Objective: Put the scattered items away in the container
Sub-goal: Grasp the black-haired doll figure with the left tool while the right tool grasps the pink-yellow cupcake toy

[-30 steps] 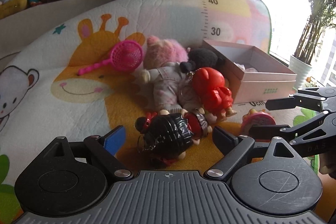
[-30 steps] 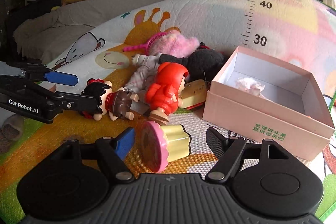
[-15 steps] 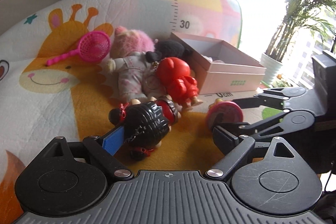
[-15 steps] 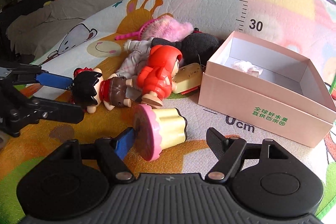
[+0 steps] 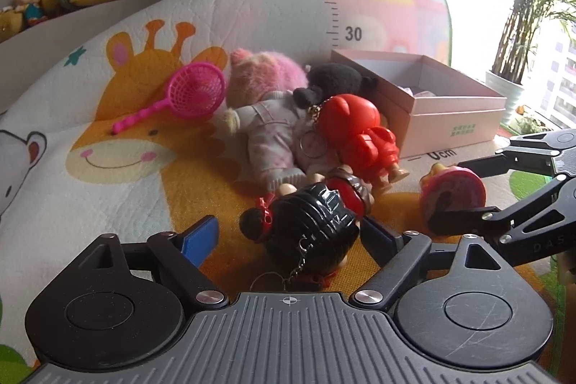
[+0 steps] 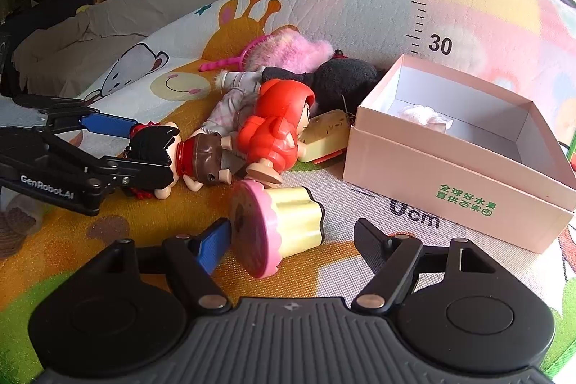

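A black-haired doll (image 5: 309,225) in a red top lies on the play mat, its head between the fingers of my open left gripper (image 5: 291,236). From the right wrist, the left gripper (image 6: 151,150) straddles that doll (image 6: 162,146). A cupcake toy (image 6: 284,225) with a pink top lies on its side between the fingers of my open right gripper (image 6: 293,242); the blue pad is close against the pink top. The left wrist view shows the right gripper (image 5: 448,193) around the cupcake toy (image 5: 453,193). The open pink box (image 6: 450,175) stands to the right, with a small pale item inside.
A red hooded doll (image 6: 277,128), a pink-haired plush doll (image 5: 266,121), a black plush (image 6: 342,78), a pink toy net (image 5: 190,92) and a yellow toy (image 6: 327,135) crowd the mat left of the box. Cushions and soft toys line a far ledge. A potted plant (image 5: 518,24) stands behind the box.
The left wrist view swung left, then back, and the black-haired doll now sits centred between its fingers. The right gripper edged closer around the cupcake. Both stayed open.
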### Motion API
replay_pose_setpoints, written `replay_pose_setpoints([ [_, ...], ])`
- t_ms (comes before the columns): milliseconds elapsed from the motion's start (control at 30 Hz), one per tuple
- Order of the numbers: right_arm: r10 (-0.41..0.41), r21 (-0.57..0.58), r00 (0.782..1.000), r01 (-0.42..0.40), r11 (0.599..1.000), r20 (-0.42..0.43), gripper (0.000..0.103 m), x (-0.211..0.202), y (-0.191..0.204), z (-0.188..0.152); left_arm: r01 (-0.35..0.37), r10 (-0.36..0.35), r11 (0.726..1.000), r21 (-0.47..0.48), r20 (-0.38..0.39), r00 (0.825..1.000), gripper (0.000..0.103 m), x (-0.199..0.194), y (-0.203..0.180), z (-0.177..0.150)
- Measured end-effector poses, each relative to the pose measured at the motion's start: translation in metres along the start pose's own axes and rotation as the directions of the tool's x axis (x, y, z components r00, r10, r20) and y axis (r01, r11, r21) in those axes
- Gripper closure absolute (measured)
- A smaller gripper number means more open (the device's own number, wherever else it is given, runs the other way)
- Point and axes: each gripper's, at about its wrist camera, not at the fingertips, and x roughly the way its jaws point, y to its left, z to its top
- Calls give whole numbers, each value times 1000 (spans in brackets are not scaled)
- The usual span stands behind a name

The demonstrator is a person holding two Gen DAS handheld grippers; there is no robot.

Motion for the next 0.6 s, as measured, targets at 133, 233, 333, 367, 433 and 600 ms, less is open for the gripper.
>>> replay_pose_setpoints([
  [133,12,12,1000,-12,1000,11,27,2,-3,0,-1,1,1000,14,-18,1000,22,6,-3,0],
  [233,19,11,1000,-19,1000,11,28,4,-4,-1,6,-6,1000,13,-28,1000,26,6,-5,-1],
  [333,36,9,999,-36,999,-1,47,6,-2,0,13,-13,1000,12,-32,999,27,4,-6,-1],
  [367,43,8,999,-43,999,-7,49,7,-2,0,23,-22,1000,12,-35,999,27,3,-7,-2],
  [433,47,3,999,-47,999,-8,53,7,-1,-1,52,-51,998,21,-39,998,27,-1,-11,-3],
  [600,47,5,999,-47,999,-8,53,7,-1,-1,48,-46,996,75,-34,998,23,-1,-19,-6],
])
